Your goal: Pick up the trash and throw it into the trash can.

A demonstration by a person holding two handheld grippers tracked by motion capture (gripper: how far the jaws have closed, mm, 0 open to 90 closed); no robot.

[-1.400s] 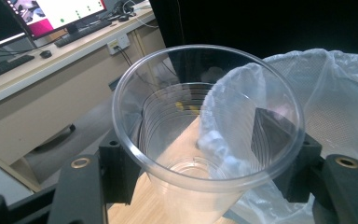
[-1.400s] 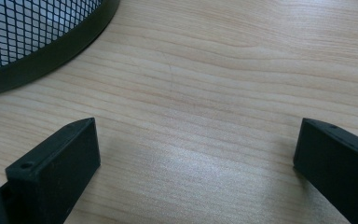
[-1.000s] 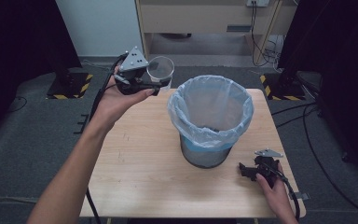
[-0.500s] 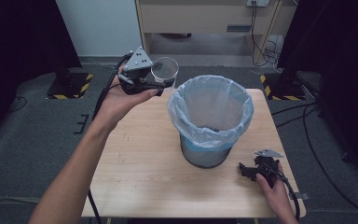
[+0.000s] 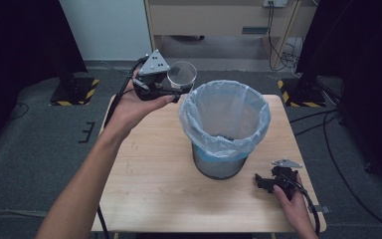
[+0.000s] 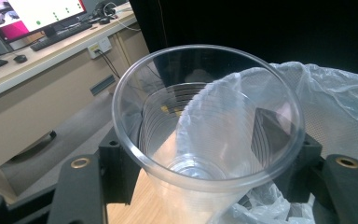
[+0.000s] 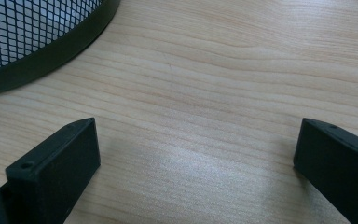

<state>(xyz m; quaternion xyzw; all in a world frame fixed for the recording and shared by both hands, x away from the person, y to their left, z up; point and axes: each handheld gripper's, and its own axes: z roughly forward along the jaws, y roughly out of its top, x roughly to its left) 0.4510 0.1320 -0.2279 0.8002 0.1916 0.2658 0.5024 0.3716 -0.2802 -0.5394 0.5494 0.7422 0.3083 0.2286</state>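
A clear plastic cup (image 5: 181, 74) is in the air just left of the bin's rim, with my left gripper (image 5: 175, 92) shut on its sides. In the left gripper view the cup (image 6: 205, 140) stands upright and empty between the black pads (image 6: 116, 158), its mouth toward the camera. Beside it is a black mesh bin (image 5: 219, 167) lined with a pale plastic bag (image 5: 194, 99), (image 6: 335, 107). My right gripper (image 5: 261, 182) rests on the wooden table (image 5: 149, 174) to the right of the bin's base, open, with bare wood (image 7: 214, 70) between its jaws.
The bin's mesh base (image 7: 42, 60) lies close ahead and to the left of the right gripper. A desk with a monitor (image 6: 32, 14) and keyboard stands beyond the table. Cables (image 5: 328, 124) and black stands (image 5: 74, 84) sit on the grey floor around it.
My left hand has carried the cup slightly to the right, closer to the bin's rim. The right hand has stayed put.
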